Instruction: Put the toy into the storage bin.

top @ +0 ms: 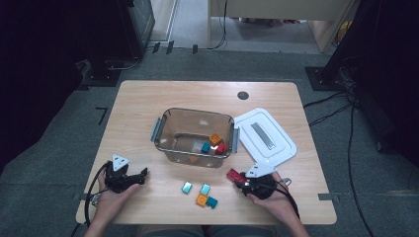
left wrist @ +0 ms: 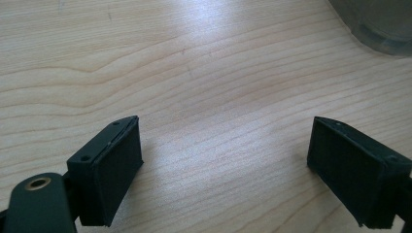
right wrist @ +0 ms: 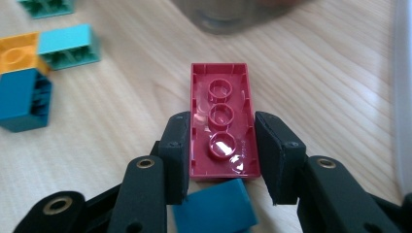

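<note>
A red brick lies studs-down between the jaws of my right gripper, and both pads press on its long sides. Just under its near end sits a blue brick. In the high view the right gripper holds the red brick near the table's front right, in front of the bin. My left gripper rests at the front left with its jaws wide apart. In its own view the left gripper has only bare wood between the pads.
A clear plastic bin stands mid-table with an orange brick, a teal brick and a red one inside. Its white lid lies to the right. Loose teal, orange and blue bricks lie by the front edge.
</note>
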The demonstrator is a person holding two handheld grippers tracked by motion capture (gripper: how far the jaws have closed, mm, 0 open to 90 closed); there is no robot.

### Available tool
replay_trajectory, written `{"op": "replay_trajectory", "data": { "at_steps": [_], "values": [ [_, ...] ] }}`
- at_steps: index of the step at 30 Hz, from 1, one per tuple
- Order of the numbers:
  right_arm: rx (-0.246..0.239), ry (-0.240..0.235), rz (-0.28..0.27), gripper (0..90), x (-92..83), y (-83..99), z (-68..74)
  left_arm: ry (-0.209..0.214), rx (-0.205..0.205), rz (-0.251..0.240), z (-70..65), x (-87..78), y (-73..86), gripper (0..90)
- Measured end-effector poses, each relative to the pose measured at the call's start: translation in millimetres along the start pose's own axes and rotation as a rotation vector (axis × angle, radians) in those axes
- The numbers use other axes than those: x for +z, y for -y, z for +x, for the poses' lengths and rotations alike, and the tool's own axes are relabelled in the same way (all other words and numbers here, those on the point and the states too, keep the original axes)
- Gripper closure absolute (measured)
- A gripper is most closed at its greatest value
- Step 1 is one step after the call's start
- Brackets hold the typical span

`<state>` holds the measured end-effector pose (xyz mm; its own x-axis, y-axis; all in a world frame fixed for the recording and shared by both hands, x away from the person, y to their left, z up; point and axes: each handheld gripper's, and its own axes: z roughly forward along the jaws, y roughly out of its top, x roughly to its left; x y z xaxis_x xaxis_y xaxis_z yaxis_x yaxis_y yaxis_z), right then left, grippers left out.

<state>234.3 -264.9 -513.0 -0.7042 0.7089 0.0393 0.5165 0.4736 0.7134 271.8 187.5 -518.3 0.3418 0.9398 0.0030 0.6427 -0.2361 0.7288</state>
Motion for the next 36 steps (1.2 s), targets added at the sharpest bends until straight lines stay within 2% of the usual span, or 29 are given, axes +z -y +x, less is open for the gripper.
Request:
{"op": "replay_trajectory", "data": {
  "at_steps": [5,8,9,10,11,14,20,21,25,29,36],
  "values": [
    [0.050,0.062,0.000,60.0,-3.6,2.9,-9.7,0.000,0.000,0.000,0.0,0.0,0.0,12.3],
    [0.122,0.100,-0.003,59.9,-5.7,4.2,-18.3,0.000,0.000,0.000,0.0,0.0,0.0,12.3],
    [0.122,0.100,-0.003,59.9,-5.7,4.2,-18.3,0.000,0.000,0.000,0.0,0.0,0.0,12.3],
    [0.175,0.123,-0.006,59.9,-7.3,5.4,-23.7,0.000,0.001,0.000,0.0,0.0,0.0,12.3],
    [0.188,0.134,-0.005,59.9,-8.2,6.0,-25.6,0.000,0.000,0.000,0.0,0.0,0.0,12.4],
    [0.193,0.166,0.001,59.2,-9.3,7.3,-27.1,0.000,0.000,0.000,0.0,0.0,0.0,12.4],
    [0.175,0.188,-0.001,53.2,-6.9,7.1,-22.7,0.000,0.001,0.000,-0.1,0.0,0.0,12.5],
    [0.171,0.194,-0.001,59.6,-6.9,6.6,-22.3,0.000,0.002,0.001,-0.1,-0.2,0.0,12.5],
    [0.180,0.187,-0.008,60.1,-9.6,5.8,-24.7,0.000,0.002,0.001,0.0,-0.2,0.0,12.5],
    [0.211,0.175,-0.048,60.2,-21.1,0.7,-29.5,0.000,0.001,-0.001,-0.2,-0.1,0.0,12.5],
    [0.215,0.171,-0.095,60.1,-46.7,-14.9,-35.2,0.000,0.000,0.000,-0.2,-0.1,0.0,12.5]
  ]
}}
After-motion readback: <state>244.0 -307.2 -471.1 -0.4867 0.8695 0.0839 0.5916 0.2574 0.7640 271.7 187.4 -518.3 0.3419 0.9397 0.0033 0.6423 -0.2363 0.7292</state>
